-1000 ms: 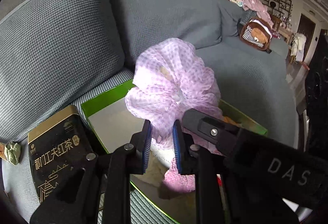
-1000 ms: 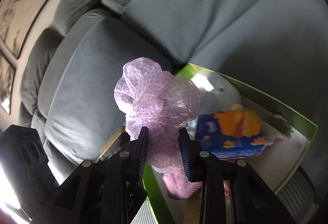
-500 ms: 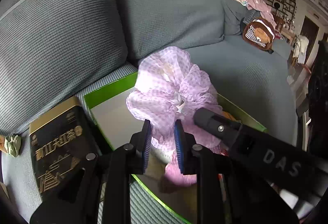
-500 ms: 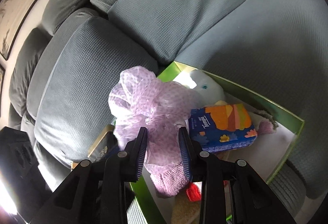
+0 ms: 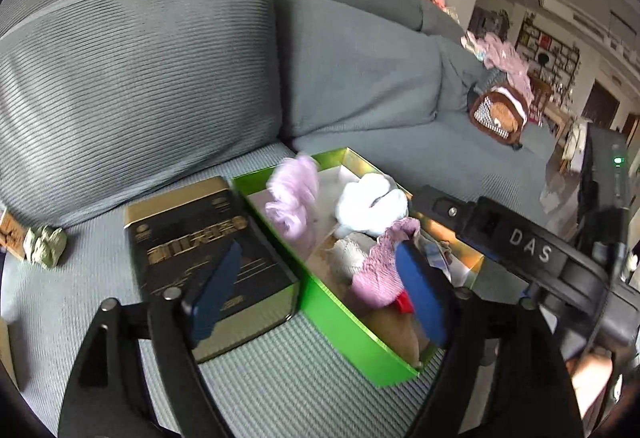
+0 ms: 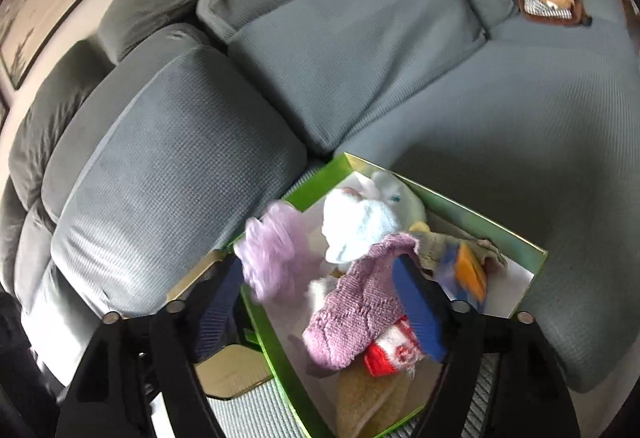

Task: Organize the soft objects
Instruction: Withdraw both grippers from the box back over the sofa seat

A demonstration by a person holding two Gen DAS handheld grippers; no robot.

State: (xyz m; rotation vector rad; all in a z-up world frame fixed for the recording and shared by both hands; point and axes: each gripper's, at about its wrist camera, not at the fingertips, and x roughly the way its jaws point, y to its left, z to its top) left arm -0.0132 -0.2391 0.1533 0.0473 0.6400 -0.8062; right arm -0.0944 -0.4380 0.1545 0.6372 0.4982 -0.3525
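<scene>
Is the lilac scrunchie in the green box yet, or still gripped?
In. The lilac scrunchie lies blurred against the green box near wall, free of both open hand-held grippers.

One green box [image 5: 340,312], one black tea tin [image 5: 208,258], one purple scrunchie [image 5: 294,197], one brown plush bag [image 5: 498,113]

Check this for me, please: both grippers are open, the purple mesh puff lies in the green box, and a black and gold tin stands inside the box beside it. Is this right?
Not quite. The black and gold tin is not inside the green box; it lies outside, on the sofa seat against the box's wall, as the left wrist view shows. The rest holds: the purple mesh puff lies in the box, and the left gripper and right gripper are open.
</scene>
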